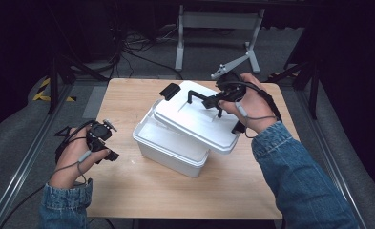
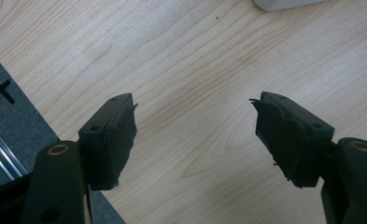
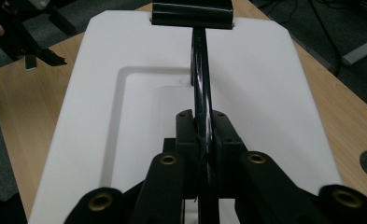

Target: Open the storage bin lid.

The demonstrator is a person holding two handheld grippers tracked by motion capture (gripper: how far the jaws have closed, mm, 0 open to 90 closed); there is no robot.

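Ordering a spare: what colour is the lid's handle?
Black; the handle shows best in the right gripper view, on the white lid.

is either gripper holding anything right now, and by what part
The right gripper is shut on the white lid by its black handle, holding it tilted over the white box. The left gripper is open over the table, holding nothing.

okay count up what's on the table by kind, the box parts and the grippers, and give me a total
White box: 1
White lid with black handle: 1
Grippers: 2, the left gripper open over bare table, the right gripper shut on the handle
Total: 4
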